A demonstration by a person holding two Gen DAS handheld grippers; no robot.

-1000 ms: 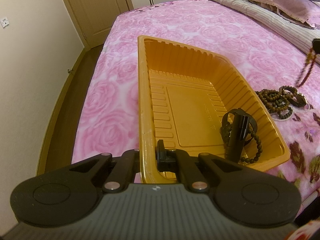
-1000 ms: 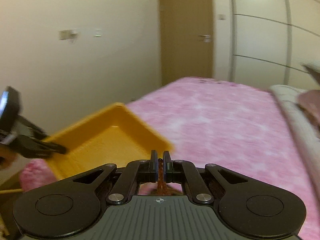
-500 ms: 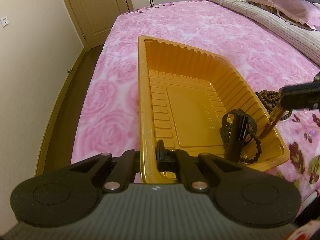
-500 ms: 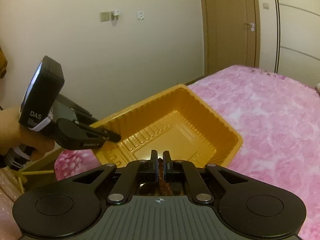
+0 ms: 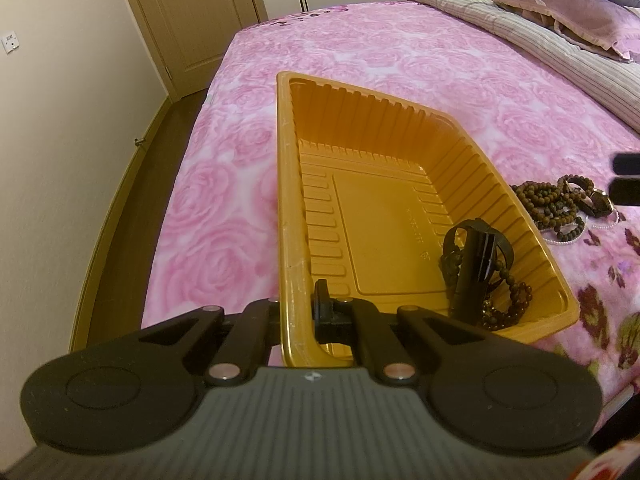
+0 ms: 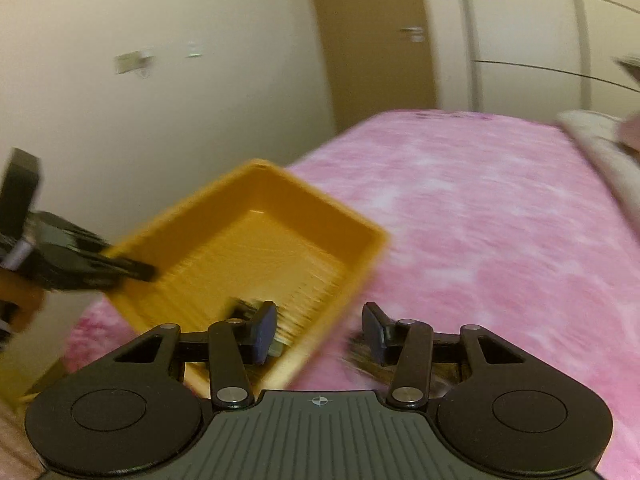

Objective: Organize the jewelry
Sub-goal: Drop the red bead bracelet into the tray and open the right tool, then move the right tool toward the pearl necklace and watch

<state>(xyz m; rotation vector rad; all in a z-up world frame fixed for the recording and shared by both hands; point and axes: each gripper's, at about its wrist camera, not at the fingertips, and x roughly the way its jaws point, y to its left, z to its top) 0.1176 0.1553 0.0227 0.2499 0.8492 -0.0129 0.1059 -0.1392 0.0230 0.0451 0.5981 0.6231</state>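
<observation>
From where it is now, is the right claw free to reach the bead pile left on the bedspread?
Probably yes. The right claw is open and holds nothing, and the bead pile lies uncovered on the bedspread, outside the yellow tray.

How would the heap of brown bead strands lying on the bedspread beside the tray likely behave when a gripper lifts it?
The bead strands look strung and tangled, so they would probably dangle limply and drag neighbours along. Round beads may slip between flat fingers. The soft bedspread probably stops rolling.

Orange tray [image 5: 400, 184] – pink rose-patterned bedspread [image 5: 224, 208]
</observation>
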